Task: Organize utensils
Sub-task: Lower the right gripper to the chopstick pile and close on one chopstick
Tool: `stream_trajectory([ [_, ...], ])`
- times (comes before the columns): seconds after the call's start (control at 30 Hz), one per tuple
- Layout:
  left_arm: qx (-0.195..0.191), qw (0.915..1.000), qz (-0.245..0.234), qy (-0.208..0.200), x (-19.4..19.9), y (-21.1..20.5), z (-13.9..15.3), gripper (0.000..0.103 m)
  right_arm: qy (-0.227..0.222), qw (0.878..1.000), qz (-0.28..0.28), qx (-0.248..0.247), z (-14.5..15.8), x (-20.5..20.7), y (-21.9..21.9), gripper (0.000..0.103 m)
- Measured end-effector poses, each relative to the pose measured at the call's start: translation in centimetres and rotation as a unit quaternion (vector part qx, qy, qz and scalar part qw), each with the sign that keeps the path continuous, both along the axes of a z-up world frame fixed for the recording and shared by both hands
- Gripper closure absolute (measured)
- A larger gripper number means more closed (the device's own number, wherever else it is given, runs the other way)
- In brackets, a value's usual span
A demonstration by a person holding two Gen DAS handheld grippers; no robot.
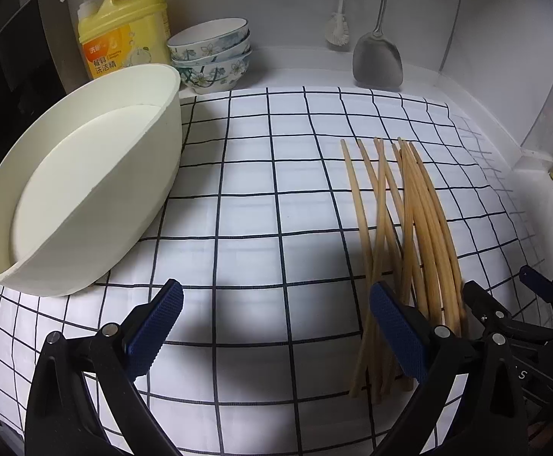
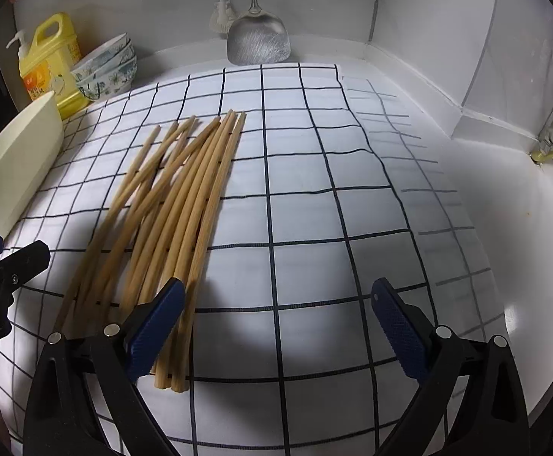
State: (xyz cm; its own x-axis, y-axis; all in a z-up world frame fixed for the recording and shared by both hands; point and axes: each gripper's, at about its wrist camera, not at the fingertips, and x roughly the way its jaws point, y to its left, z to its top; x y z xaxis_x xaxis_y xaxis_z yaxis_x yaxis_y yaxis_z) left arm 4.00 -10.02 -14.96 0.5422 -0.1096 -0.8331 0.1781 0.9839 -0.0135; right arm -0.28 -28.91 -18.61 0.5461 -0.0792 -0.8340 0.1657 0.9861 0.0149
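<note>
Several wooden chopsticks (image 1: 409,228) lie in a loose, crossed bundle on the checked cloth (image 1: 257,190), tips pointing away. They also show in the right wrist view (image 2: 177,205). My left gripper (image 1: 276,300) is open and empty above the cloth, with the bundle by its right finger. My right gripper (image 2: 276,300) is open and empty, with the bundle's near ends under its left finger (image 2: 155,330). A cream oval holder (image 1: 86,197) lies on its side at the left. The right gripper also shows in the left wrist view (image 1: 504,296).
A yellow detergent bottle (image 1: 124,26) and stacked floral bowls (image 1: 212,53) stand at the back left. A metal spatula (image 1: 377,57) and a brush (image 1: 337,30) hang on the back wall. White walls close in at the back and right.
</note>
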Motion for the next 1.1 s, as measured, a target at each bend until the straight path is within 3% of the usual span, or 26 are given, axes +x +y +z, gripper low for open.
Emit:
stream_trajectory([
  [0.33, 0.005, 1.0000, -0.007, 0.003, 0.4, -0.5, -0.9, 0.006, 0.009, 0.999, 0.019, -0.031, -0.5, 0.3, 1.0, 0.009],
  [0.6, 0.002, 0.9998, -0.019, 0.002, 0.4, -1.3, -1.1, 0.006, 0.006, 0.999, 0.003, -0.034, -0.5, 0.5, -0.7, 0.009],
  [1.1, 0.032, 0.9990, -0.030, 0.010, 2.0, -3.3, -3.0, 0.007, -0.004, 0.999, 0.014, -0.047, -0.3, 1.5, -0.9, 0.009],
])
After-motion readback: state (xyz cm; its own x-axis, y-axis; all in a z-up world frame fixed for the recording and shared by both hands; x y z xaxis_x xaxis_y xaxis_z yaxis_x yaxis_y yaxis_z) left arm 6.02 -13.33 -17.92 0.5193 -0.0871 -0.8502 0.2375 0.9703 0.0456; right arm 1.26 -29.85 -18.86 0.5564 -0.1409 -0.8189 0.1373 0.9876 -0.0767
